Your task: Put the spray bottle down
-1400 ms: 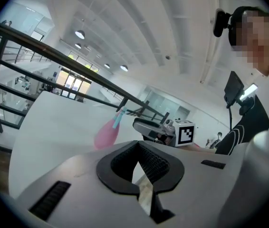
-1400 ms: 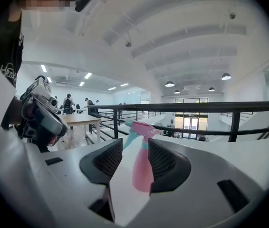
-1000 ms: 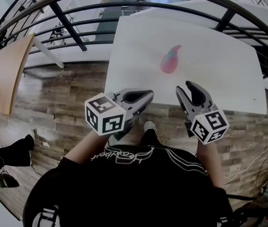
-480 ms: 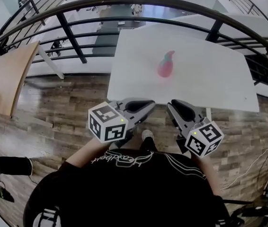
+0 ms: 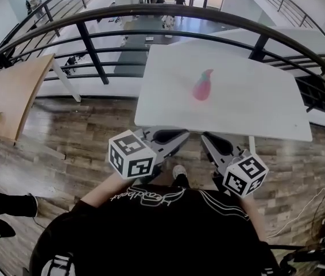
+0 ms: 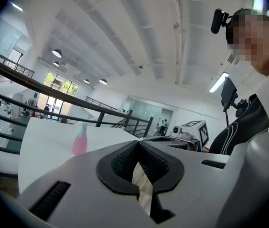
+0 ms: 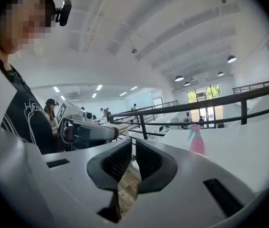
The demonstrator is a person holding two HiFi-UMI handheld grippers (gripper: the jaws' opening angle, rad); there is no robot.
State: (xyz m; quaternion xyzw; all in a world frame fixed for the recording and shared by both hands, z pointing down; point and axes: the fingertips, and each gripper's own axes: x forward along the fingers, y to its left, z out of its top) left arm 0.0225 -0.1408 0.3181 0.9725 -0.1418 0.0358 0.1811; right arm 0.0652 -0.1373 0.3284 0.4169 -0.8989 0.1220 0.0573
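A pink spray bottle (image 5: 202, 86) with a teal head stands upright on the white table (image 5: 254, 102), free of both grippers. It also shows far off in the left gripper view as the bottle (image 6: 80, 141) and in the right gripper view as the bottle (image 7: 196, 141). My left gripper (image 5: 180, 135) hangs just off the table's near edge, its pads meeting at the tip (image 6: 137, 145), empty. My right gripper (image 5: 207, 139) is beside it; its jaws have just been closing, down to a thin slit (image 7: 133, 145) with nothing between them.
A dark metal railing (image 5: 151, 10) curves round the far side of the table. A wooden board (image 5: 7, 96) leans at the left over the plank floor (image 5: 82, 125). Other people stand in the distance beyond the railing.
Both grippers have drawn back from the table toward my body. The right jaws have gone from wide apart to almost together. The bottle has stayed standing on the table.
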